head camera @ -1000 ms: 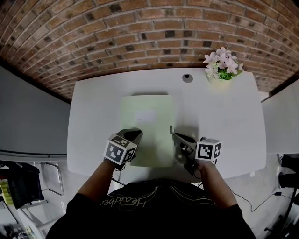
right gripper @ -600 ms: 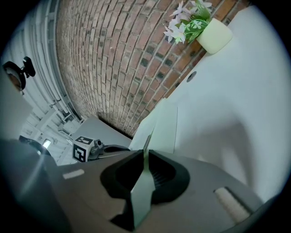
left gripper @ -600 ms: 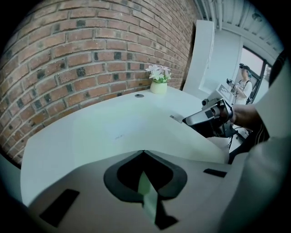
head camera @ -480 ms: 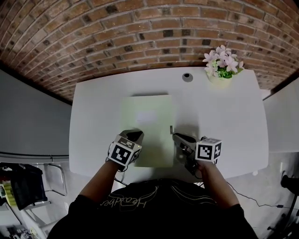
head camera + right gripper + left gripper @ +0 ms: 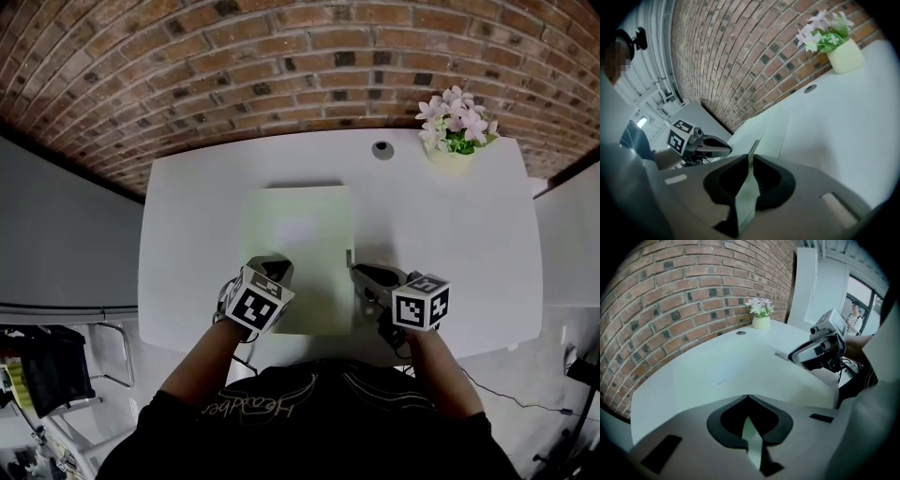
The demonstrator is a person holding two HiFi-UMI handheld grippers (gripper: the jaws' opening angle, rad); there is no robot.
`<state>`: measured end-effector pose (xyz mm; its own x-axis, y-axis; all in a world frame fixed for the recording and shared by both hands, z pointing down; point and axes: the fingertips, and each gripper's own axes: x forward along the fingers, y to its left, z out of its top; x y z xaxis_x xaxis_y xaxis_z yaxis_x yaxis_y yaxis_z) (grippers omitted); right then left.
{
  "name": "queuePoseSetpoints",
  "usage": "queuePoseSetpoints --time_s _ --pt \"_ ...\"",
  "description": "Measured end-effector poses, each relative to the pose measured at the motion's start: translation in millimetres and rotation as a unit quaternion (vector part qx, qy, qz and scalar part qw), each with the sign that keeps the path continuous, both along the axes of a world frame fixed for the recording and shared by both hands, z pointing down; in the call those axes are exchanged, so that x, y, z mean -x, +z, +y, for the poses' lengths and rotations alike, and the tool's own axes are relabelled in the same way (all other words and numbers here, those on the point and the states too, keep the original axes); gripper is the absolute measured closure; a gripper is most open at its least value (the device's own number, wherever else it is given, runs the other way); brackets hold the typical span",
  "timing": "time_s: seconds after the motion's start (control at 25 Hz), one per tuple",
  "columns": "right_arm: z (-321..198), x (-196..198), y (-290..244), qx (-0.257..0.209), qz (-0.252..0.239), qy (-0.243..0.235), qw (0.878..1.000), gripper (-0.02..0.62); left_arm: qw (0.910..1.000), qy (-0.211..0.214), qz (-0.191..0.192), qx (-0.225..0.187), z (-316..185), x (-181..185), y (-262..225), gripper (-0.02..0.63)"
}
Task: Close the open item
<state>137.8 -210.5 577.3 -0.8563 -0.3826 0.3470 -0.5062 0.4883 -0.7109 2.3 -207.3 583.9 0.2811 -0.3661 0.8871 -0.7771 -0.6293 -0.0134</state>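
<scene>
Left hand-held gripper [image 5: 275, 267] and right hand-held gripper [image 5: 362, 274] pinch folder [image 5: 302, 230].

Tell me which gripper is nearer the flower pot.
Right. The right gripper holds the folder at its right edge, on the flower pot side; the left gripper holds the folder's near-left corner, farther across.

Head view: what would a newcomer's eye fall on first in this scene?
A pale green folder lies flat in the middle of the white table. The left gripper is shut on its near left part, and the right gripper is shut on its right edge. Pink flowers stand at the table's far right corner, before a brick wall.
</scene>
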Motion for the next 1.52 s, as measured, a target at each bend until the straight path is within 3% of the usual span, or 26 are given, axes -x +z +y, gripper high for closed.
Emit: queuePoseSetpoints --time_s 0.24,0.44,0.6,1.04,1.24,1.52 --pt "2 4 -1 -0.074 0.105 -0.038 0.991 0.566 0.9999 -0.005 0.008 -0.004 0 1 1 0.604" --pt "3 10 -3 -0.142 0.207 -0.079 0.965 0.568 0.9998 -0.005 0.012 -0.015 -1 0 0 0.604" --pt "4 15 -3 -0.163 0.259 -0.104 0.946 0.574 0.9996 -0.008 0.014 -0.025 -2 0 0 0.604" --pt "4 15 0 -0.146 0.313 -0.110 0.932 0.577 0.9979 -0.017 0.055 -0.028 -5 1 -12 0.604" --pt "0 2 -14 -0.178 0.349 -0.091 0.915 0.577 0.9969 0.006 0.046 -0.064 9 -1 -37 0.604" --pt "33 -13 -81 -0.231 0.347 -0.047 0.908 0.577 0.9886 0.011 0.096 -0.115 60 6 -94 0.604"
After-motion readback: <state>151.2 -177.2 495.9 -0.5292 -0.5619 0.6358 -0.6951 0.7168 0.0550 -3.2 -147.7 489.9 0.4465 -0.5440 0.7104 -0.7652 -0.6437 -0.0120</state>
